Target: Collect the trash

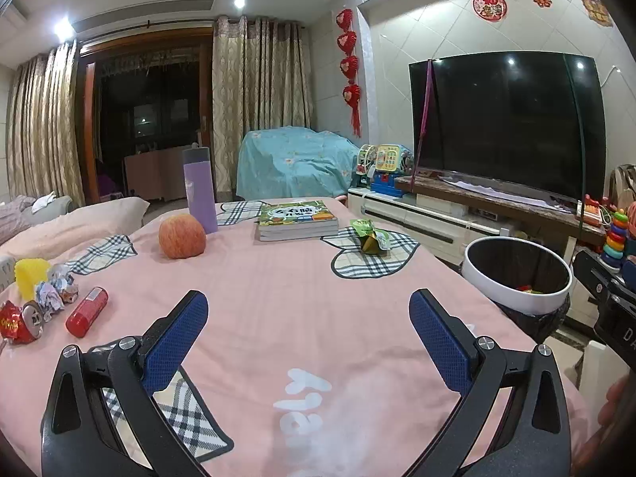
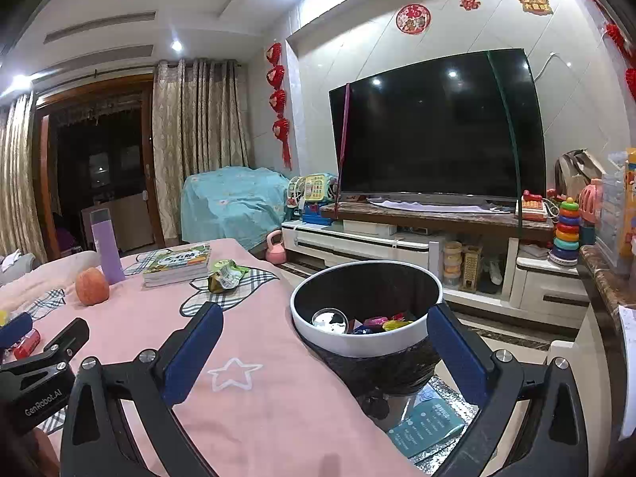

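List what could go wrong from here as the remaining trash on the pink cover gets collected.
1. The crumpled paper and crushed can lie right beside the red tube and yellow object; the open left gripper could catch a non-trash item.
2. The green wrapper lies next to the books, which a grab may nudge.
3. The bin stands off the table edge, so a short drop may miss.

A big dark TV (image 2: 437, 127) is mounted on the tiled wall at right, above a white and brown TV stand (image 2: 417, 230) cluttered with toys. Beige curtains (image 1: 258, 95) are hung beside a dark balcony door (image 1: 147, 119) at upper left. Red decorations (image 1: 349, 67) are strung down the wall, and ceiling spotlights (image 1: 239, 1) are switched on.
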